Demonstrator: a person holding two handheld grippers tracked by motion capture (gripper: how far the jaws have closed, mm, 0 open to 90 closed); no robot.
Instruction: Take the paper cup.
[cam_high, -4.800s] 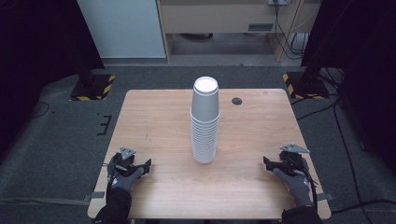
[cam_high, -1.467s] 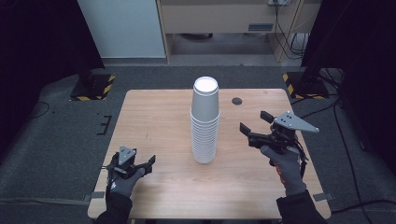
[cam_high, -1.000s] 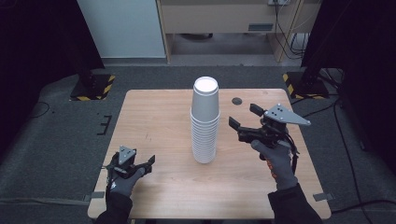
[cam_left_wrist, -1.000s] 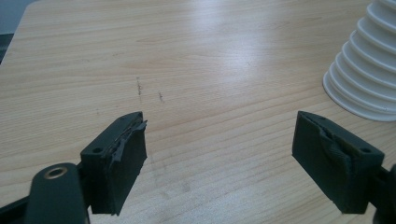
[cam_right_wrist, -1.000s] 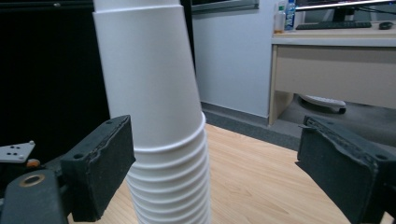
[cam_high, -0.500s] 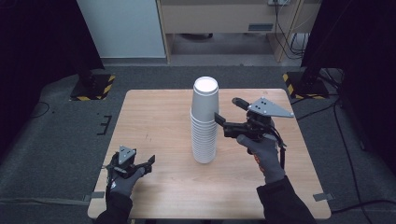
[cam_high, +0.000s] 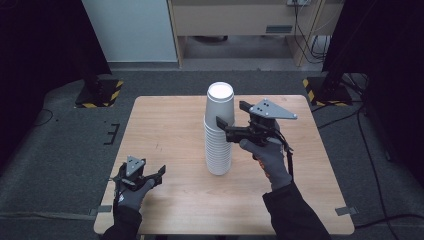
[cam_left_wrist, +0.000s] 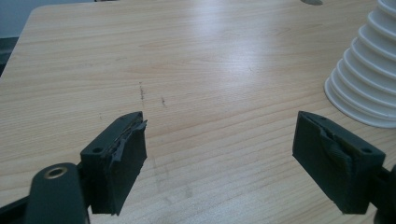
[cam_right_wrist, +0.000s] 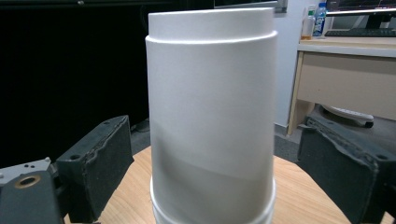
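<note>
Your right tool (cam_high: 228, 121) sits at the frame's centre, raised to the top cup (cam_high: 220, 106) of the cup stack (cam_high: 219, 145), which stands upside down mid-bench (cam_high: 165, 120). In the right gripper view its jaws are spread, one on each side of the top cup (cam_right_wrist: 211, 107), not touching it. Your left tool (cam_high: 150, 172) rests at lower left on the bench, jaws spread wide over bare wood, the stack's base (cam_left_wrist: 369, 88) at right.

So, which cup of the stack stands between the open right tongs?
The topmost cup: the right tongs straddle it, above the stacked rims below.
</note>
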